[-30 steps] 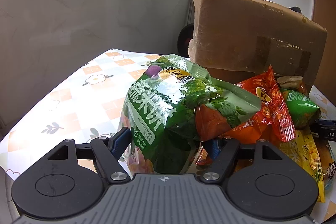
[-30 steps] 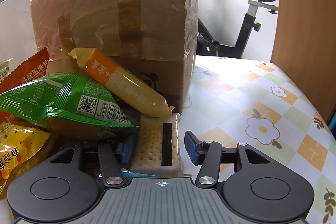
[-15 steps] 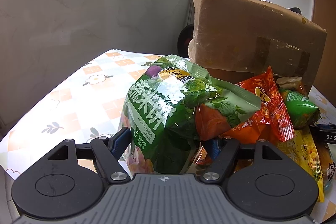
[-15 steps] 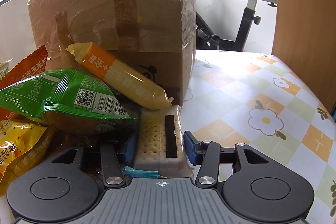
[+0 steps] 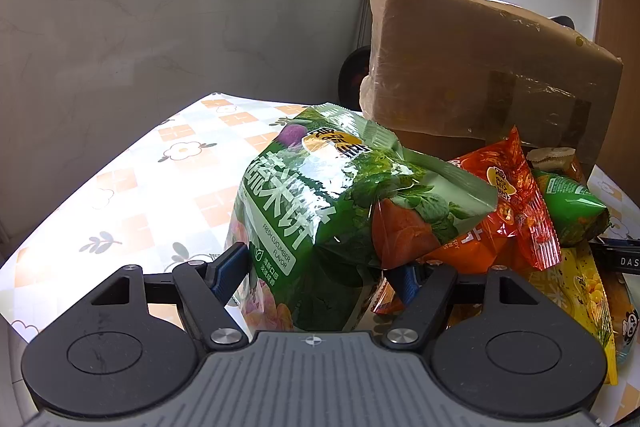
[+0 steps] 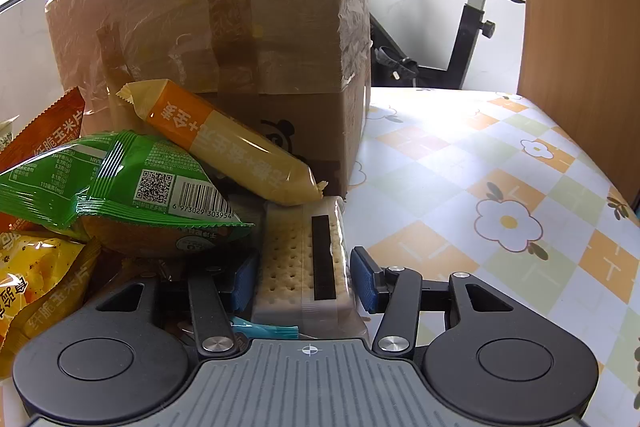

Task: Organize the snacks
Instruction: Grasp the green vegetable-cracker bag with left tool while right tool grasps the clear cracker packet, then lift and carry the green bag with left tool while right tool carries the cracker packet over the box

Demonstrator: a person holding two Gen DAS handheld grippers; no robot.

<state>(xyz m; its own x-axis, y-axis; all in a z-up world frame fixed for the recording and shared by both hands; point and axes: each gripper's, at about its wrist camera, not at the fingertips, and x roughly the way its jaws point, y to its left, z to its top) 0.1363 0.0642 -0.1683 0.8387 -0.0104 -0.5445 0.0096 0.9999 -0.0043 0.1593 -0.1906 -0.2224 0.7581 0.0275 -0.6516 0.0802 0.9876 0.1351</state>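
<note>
Snacks: glossy green cucumber-flavour bag (image 5: 320, 211) and clear-wrapped pale cracker pack (image 6: 304, 263), heaped on the floral tablecloth (image 6: 500, 187) against the film-wrapped cardboard box (image 6: 224, 27).
Left gripper (image 5: 318, 271): fingers spread, green bag bracketed, contact uncertain.
Right gripper (image 6: 304, 279): fingers spread beside cracker pack, not pinched.
Risk: orange-yellow stick pack (image 6: 228, 143) resting above may be toppled if the crackers are withdrawn.

The left gripper (image 5: 320, 273) has a grey ribbed housing with a small crosshair mark, two round black plastic discs, black linkage arms on silver screws, and blue ribbed finger pads (image 5: 230, 265). The right gripper (image 6: 305, 281) is built the same.
</note>
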